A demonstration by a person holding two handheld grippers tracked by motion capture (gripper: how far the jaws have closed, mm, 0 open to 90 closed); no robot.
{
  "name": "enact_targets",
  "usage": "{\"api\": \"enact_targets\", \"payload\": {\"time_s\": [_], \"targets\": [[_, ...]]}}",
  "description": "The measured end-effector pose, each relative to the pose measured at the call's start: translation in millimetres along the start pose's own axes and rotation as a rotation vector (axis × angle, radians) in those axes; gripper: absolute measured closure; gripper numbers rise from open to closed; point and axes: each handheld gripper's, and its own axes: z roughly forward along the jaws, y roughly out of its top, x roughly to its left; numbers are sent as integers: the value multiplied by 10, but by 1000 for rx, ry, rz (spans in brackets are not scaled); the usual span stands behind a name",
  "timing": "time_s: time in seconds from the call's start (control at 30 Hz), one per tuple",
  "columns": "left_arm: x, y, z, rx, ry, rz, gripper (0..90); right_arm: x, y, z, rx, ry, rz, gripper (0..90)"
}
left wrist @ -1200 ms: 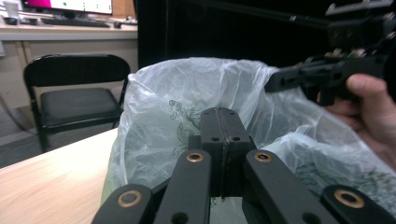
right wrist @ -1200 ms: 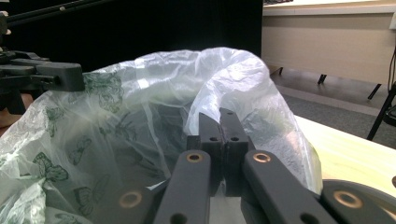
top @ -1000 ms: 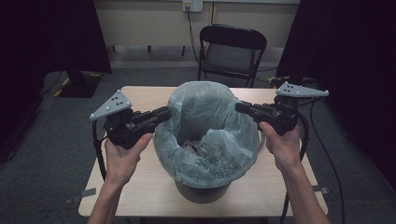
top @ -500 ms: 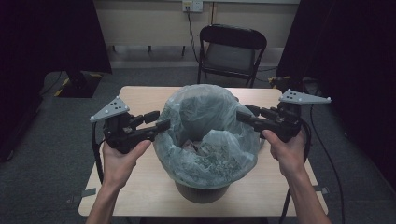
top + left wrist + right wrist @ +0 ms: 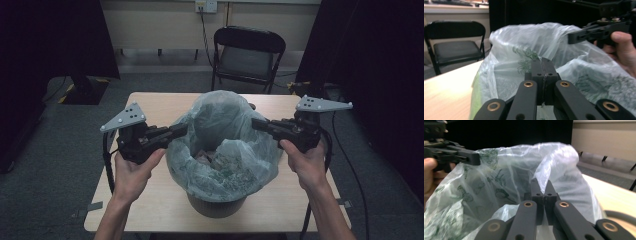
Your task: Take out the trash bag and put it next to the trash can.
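A pale wooden table (image 5: 150, 107) fills the middle of the high view, standing on grey carpet (image 5: 55, 150); a black folding chair (image 5: 248, 55) sits beyond it at top centre, before a beige wall (image 5: 150, 20) with a socket (image 5: 206, 5) and a cable running down; dark curtains (image 5: 380, 60) close off the upper left and upper right. At frame centre a dark bin (image 5: 216, 205) stands on the table, lined with a translucent printed plastic bag (image 5: 220, 145) whose loose rim billows up above it; crumpled waste lies inside. The left gripper (image 5: 177, 131), at centre left, has its jaws pressed together on the bag's left edge, film pinched between them in the left gripper view (image 5: 543, 75); the right gripper (image 5: 259, 124), at centre right, is likewise clamped on the bag's right edge, a fold of film caught between its closed jaws in the right gripper view (image 5: 543, 192). Both jaw pairs have just been closing on the plastic.
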Motion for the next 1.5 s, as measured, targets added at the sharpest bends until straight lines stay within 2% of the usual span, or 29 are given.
{"api": "enact_targets", "payload": {"time_s": [0.1,0.17,0.4,0.53,0.73,0.83,0.9,1.07,1.13,1.23,1.37,1.43,1.5], "targets": [[-48,95,22,-15,-28,3,900,18,90,22,-21,24,8,900],[-59,134,41,-27,-30,0,900,23,138,31,-41,42,14,900],[-42,247,128,-64,-78,-16,900,46,272,70,-72,42,8,900],[-66,276,232,-58,-113,-24,900,32,324,73,-85,42,9,900],[-142,386,334,-58,-141,-4,900,44,402,68,-112,51,5,900],[-180,445,357,-70,-169,-9,900,31,426,78,-128,74,17,900],[-203,482,369,-78,-184,-15,900,22,441,70,-153,107,28,900],[-259,553,390,-89,-188,0,900,89,509,29,-171,131,-4,900],[-272,570,396,-100,-193,-2,900,122,514,14,-181,167,-13,900],[-290,579,435,-100,-196,2,900,189,481,58,-157,200,-40,890],[-303,570,490,-102,-214,-3,900,239,432,123,-136,236,-50,825],[-301,570,510,-106,-221,-12,900,250,426,139,-127,269,-49,794],[-287,576,514,-116,-229,-21,900,268,421,148,-124,278,-57,735]]}}
